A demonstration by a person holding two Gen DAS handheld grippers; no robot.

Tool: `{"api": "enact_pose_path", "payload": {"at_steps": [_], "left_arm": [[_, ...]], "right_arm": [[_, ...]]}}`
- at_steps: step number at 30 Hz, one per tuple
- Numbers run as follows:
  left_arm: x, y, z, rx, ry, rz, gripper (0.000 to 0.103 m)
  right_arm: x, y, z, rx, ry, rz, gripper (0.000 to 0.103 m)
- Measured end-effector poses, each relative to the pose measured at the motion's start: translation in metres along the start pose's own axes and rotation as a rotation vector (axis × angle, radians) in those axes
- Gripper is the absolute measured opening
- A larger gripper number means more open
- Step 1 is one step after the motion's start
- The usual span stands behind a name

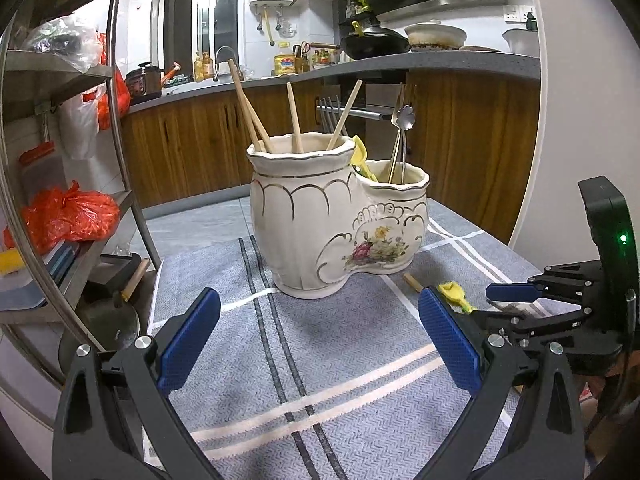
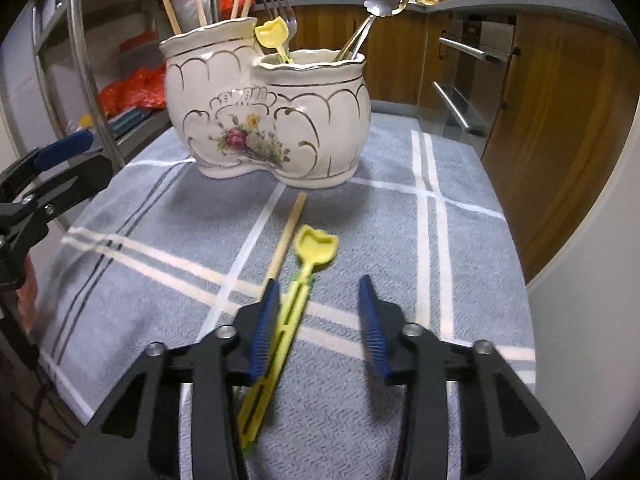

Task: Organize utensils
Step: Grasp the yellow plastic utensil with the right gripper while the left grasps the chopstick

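Right gripper (image 2: 320, 320) is open astride yellow spoon (image 2: 298, 292) before holder (image 2: 280, 116); chopstick (image 2: 286, 236) should be excluded; left gripper (image 1: 316, 332) is open.

A grey checked cloth (image 1: 340, 360) covers the table; behind, wooden cabinets (image 1: 192, 140), a wok (image 1: 374, 44) and orange bags (image 1: 72, 216).

- Your left gripper (image 1: 320, 340) hovers wide open before the ceramic holder (image 1: 320, 220)
- Chopsticks (image 1: 250, 108) stand in its taller compartment
- A yellow utensil (image 1: 456, 296) lies beside your right gripper (image 1: 504, 300)
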State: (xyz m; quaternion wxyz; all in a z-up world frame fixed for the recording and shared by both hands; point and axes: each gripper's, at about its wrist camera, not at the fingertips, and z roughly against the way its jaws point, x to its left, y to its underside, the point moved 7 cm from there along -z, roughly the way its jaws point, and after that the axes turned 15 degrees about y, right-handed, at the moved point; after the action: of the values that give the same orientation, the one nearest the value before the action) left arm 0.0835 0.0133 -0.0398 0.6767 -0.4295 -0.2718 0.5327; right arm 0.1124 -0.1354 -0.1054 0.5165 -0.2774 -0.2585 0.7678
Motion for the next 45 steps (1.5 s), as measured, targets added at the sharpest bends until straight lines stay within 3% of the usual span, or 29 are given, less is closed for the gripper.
{"api": "enact_pose_path", "payload": {"at_steps": [7,10,13,31,39,45], "left_arm": [[-0.006,0.0,-0.002,0.008,0.014,-0.012,0.098],[-0.008,0.001,-0.004,0.016,0.02,-0.022,0.098],[-0.011,0.001,-0.006,0.025,0.036,-0.021,0.098],[-0.058,0.019,-0.042,0.206,0.121,0.055,0.096],[-0.088,0.033,-0.064,0.302,0.115,0.054,0.068],[-0.104,0.04,-0.08,0.352,0.082,0.043,0.04]], "right_arm": [[0.008,-0.005,-0.006,0.001,-0.007,0.005,0.036],[0.008,-0.006,-0.007,0.005,-0.031,-0.004,0.016],[0.005,-0.006,-0.008,0.008,-0.044,-0.021,0.01],[-0.071,-0.028,0.02,-0.159,-0.011,-0.232,0.01],[-0.073,-0.028,0.025,-0.173,-0.024,-0.242,0.01],[-0.072,-0.025,0.028,-0.18,-0.027,-0.237,0.01]]}}
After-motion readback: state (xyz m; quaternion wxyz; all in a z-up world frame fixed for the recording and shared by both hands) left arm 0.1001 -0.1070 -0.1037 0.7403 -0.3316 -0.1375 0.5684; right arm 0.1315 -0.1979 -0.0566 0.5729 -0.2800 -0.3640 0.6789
